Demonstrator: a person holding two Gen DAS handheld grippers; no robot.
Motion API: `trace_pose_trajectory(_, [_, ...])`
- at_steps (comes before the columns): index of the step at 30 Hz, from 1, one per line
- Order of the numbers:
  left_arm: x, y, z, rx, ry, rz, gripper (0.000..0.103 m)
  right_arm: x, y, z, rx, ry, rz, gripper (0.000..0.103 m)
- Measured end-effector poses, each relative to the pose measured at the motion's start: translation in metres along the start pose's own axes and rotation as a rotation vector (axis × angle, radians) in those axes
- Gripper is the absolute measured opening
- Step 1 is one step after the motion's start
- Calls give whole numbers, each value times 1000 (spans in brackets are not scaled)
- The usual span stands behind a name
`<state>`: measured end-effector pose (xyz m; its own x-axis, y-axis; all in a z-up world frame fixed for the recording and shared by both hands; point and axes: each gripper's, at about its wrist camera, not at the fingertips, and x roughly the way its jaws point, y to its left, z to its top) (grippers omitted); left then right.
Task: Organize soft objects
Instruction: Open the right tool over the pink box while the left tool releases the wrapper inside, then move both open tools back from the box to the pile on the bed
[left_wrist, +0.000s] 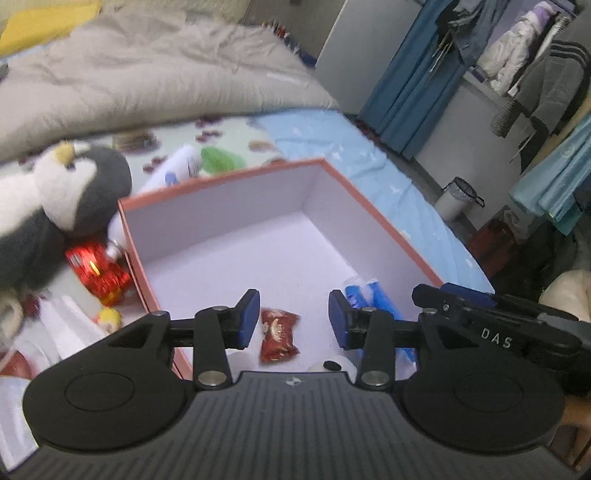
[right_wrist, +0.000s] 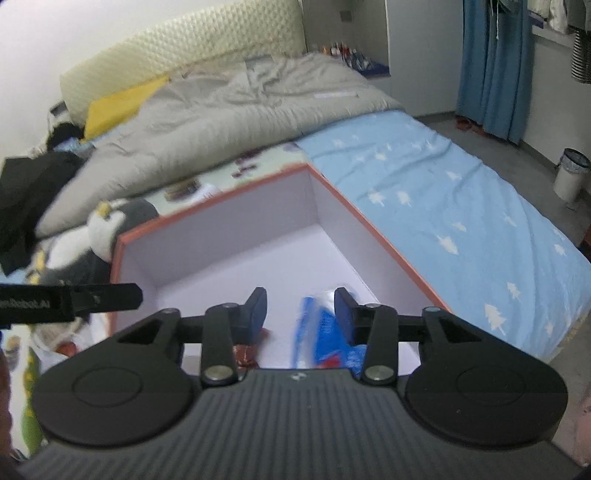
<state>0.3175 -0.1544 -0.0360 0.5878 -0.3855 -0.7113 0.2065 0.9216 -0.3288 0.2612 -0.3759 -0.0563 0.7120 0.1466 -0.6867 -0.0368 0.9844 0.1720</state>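
Note:
An open box with an orange rim and white inside sits on the bed; it also shows in the right wrist view. Inside lie a red snack packet and a blue-and-white packet. My left gripper is open and empty above the red packet. My right gripper is open over the blue-and-white packet, blurred, between its fingers but not gripped. A penguin plush lies left of the box, also in the right wrist view.
A red foil pack, white packets and a green item lie around the box. A grey duvet covers the far bed. The blue sheet edges the bed on the right; a bin stands on the floor.

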Motion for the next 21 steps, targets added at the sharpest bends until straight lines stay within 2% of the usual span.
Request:
trace_pose_trajectory(7, [-54,-7,4,75,-116,2,47,-40,23,9,-21,-119,52,43])
trace_pose_trajectory(12, [-92,-6,1,92,-189,6,47,-71,46,10,-68,-199,92,43])
trace_pose_trajectory(21, [-144,14,-32,66,-257,36,47,-107,72,-14,-81,-266,181,43])
